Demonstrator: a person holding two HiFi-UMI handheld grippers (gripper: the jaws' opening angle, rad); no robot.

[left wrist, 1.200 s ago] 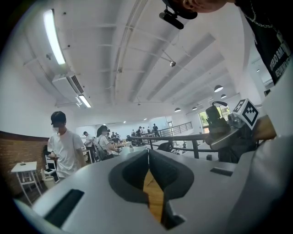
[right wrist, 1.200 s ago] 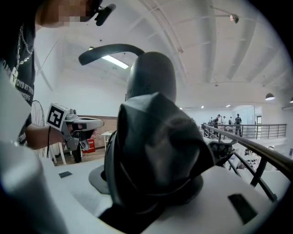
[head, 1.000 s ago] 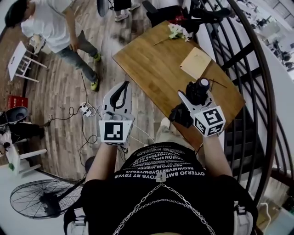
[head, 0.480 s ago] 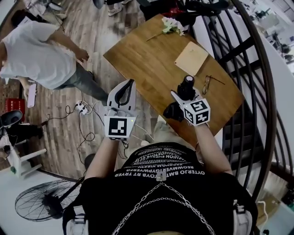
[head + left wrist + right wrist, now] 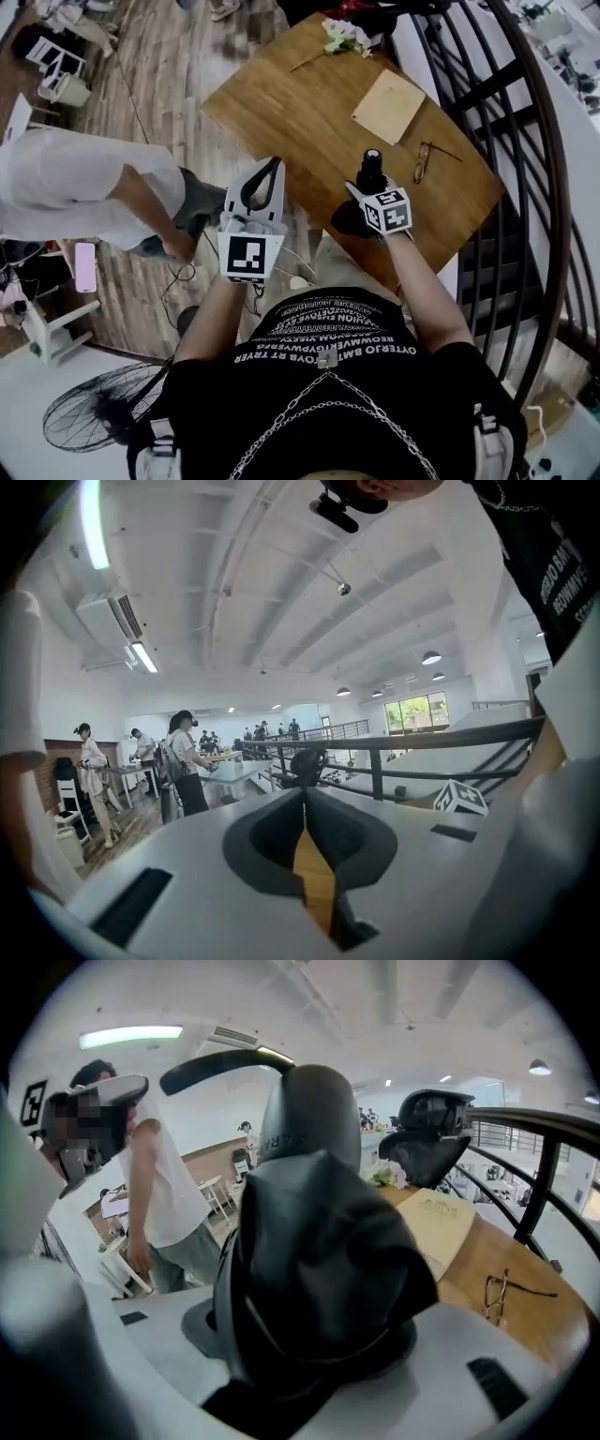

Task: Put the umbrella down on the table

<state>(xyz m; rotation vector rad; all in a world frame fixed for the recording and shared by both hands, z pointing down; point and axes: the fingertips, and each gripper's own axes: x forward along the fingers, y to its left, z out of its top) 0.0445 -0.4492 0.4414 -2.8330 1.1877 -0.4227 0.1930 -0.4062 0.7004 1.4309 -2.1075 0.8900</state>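
A folded black umbrella [image 5: 370,172] with a grey handle end [image 5: 309,1115] stands upright in my right gripper [image 5: 367,185], which is shut on it just over the near edge of the wooden table [image 5: 300,112]. In the right gripper view the umbrella's fabric [image 5: 323,1251] fills the space between the white jaws and hides their tips. My left gripper [image 5: 271,169] hovers beside the table's left edge, over the floor; its jaws meet at the tips [image 5: 305,794] with nothing between them.
On the table lie a beige booklet [image 5: 388,105], a pair of glasses [image 5: 424,161] and a white flower sprig [image 5: 341,35]. A black railing [image 5: 511,169] curves along the right. A person in a white shirt [image 5: 75,187] bends at the left. A floor fan [image 5: 94,422] stands behind.
My right gripper has come down toward the table with the umbrella. The left gripper shifted slightly toward the table edge. The person in white moved closer along the left.
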